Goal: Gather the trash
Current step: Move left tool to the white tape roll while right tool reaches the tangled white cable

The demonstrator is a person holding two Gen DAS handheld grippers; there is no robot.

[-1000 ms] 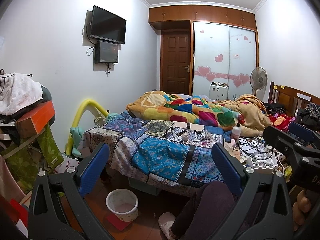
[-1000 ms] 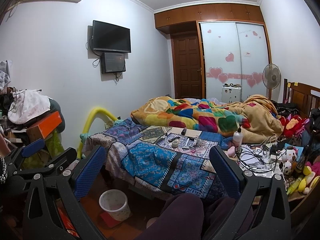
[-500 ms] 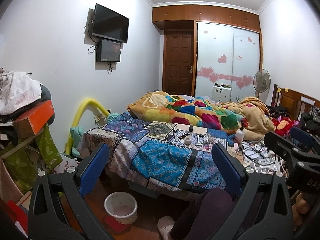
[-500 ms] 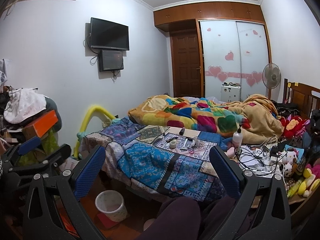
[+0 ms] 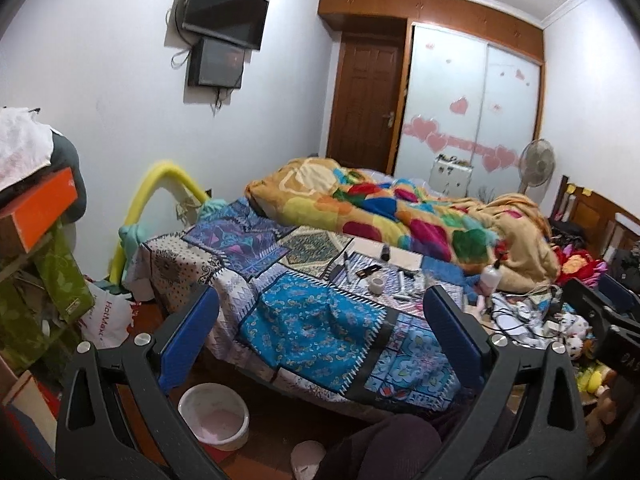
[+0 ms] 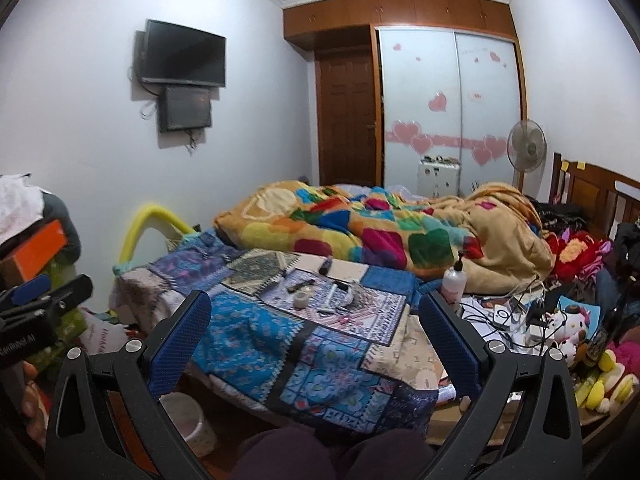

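Your left gripper (image 5: pixel 320 328) and right gripper (image 6: pixel 314 330) both hang spread wide with nothing between their blue pads, aimed over the patchwork bed (image 5: pixel 312 320). The small clutter (image 6: pixel 320 292) lies on the bedspread well beyond them, near a tape roll (image 6: pixel 301 299). The white bin (image 5: pixel 214 414) sits on the floor below, partly hidden behind your left gripper's finger. Which bits are trash is too small to tell.

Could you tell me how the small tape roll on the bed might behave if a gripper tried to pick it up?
The tape roll lies flat on its side on the soft quilt, so it probably won't roll away. It looks small and hollow, likely light and fairly stiff. The bedding may give under pressure, so pressing down could sink it.
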